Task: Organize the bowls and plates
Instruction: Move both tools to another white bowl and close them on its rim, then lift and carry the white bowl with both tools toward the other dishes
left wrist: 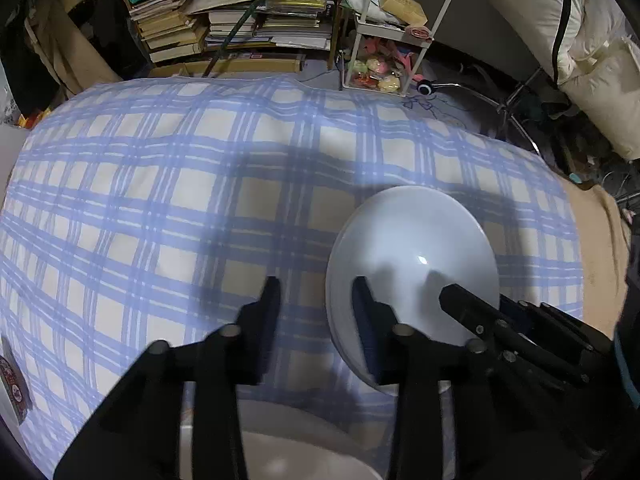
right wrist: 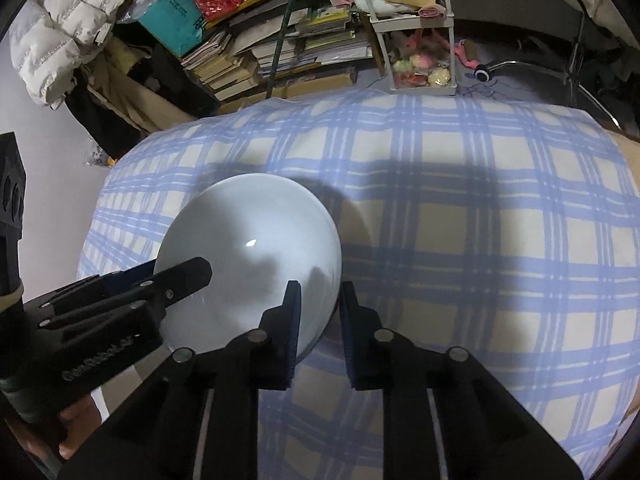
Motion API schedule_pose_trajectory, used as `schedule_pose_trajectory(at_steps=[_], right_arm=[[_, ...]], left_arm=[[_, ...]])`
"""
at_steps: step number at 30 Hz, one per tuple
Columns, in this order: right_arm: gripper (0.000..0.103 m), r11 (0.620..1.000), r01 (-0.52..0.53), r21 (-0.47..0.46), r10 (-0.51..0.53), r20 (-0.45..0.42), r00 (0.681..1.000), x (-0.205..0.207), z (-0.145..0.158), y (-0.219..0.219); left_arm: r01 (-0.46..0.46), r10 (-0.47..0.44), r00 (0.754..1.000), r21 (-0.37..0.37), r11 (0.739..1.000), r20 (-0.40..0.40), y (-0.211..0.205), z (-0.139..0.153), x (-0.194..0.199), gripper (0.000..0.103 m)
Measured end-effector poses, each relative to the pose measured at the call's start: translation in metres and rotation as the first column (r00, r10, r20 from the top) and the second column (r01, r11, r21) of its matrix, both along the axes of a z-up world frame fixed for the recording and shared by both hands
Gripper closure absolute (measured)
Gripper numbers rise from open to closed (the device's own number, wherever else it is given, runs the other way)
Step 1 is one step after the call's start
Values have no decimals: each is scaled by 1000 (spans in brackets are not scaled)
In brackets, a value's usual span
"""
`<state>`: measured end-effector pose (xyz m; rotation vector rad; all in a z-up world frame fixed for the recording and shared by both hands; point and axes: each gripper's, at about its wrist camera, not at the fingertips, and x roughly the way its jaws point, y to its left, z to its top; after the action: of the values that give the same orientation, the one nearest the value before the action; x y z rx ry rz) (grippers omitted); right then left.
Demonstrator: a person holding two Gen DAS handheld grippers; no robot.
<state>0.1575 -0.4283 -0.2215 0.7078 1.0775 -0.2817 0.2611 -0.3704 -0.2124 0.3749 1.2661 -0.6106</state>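
Observation:
A white plate lies on the blue-checked cloth. My left gripper straddles the plate's left rim. One finger is over the plate, the other stands outside with cloth showing between it and the rim, so it is open. My right gripper has its jaws narrow on the opposite rim, one pad over the plate and the other against its edge. Each wrist view also shows a finger of the other gripper resting on the plate. A second white dish sits low under my left gripper.
Shelves of stacked books and a white rack stand beyond the far edge of the cloth. Pillows lie at the right and a white jacket hangs at the left. A patterned dish edge peeks in at the far left.

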Motion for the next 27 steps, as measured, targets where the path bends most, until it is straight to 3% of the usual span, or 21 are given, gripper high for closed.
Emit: schedule_pose_trajectory(at_steps=[3, 4, 9, 13, 27], right_arm=[[86, 1000, 8, 9, -8, 4, 1000, -3, 0, 0], [87, 1000, 9, 11, -9, 6, 1000, -3, 1, 0], [90, 999, 5, -38, -5, 3, 1000, -6, 10, 8], [90, 998, 4, -56, -2, 46, 999, -10, 26, 15], [90, 997, -44, -64, 54, 175, 983, -23, 79, 61]], left_arm=[[5, -5, 1000, -6, 1000, -7, -1, -4, -2, 91], [11, -12, 1000, -24, 1000, -26, -1, -3, -3, 91], [63, -63, 997, 8, 998, 51, -4, 7, -16, 91], [28, -27, 999, -15, 1000, 33, 7, 17, -13, 91], [-1, 5, 993, -33, 999, 122, 66, 79, -33, 91]])
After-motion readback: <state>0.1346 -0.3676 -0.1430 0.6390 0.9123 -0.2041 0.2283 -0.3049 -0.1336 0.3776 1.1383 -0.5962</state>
